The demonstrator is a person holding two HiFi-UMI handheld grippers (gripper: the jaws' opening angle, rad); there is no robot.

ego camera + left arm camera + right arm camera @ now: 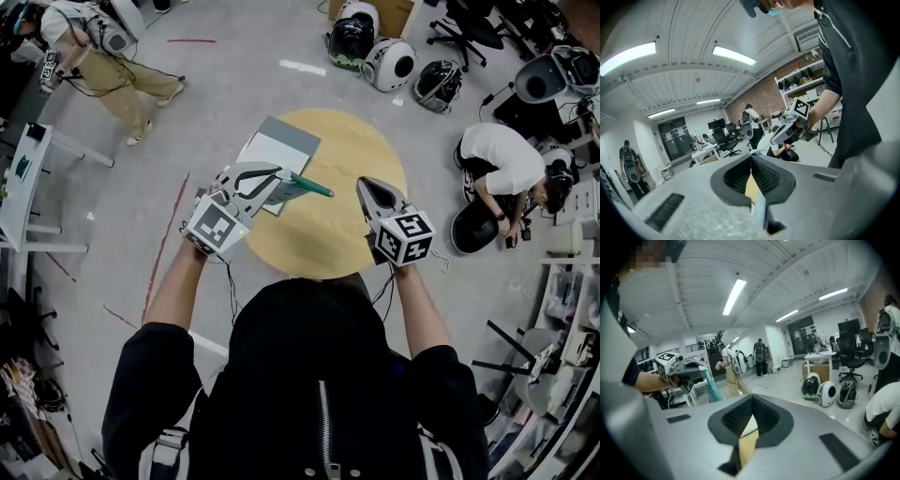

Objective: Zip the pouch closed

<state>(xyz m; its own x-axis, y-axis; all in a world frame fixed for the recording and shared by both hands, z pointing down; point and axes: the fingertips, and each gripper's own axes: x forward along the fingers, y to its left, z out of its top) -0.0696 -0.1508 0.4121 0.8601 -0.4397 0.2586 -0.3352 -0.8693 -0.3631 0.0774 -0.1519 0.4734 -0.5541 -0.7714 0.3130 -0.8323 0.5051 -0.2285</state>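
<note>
Seen from above, a person in a black top holds two grippers over a round wooden table (352, 150). The left gripper (272, 180) has its jaws pressed together on a teal pouch (309, 185). The pouch sticks out past the jaw tips, slanting toward the middle of the table and hanging above its surface. In the left gripper view, a thin pale edge of the pouch shows pinched deep in the narrow slit between the two dark pads. The right gripper (367, 189) is held well apart from the pouch, to its right, with open table top between them. Its jaws are closed tight and hold nothing; only the yellow table shows through the slit between them. In the right gripper view, the pouch hangs as a teal strip below the left gripper. A flat grey and white pad (281, 142) lies on the far left part of the table, behind the pouch.
</note>
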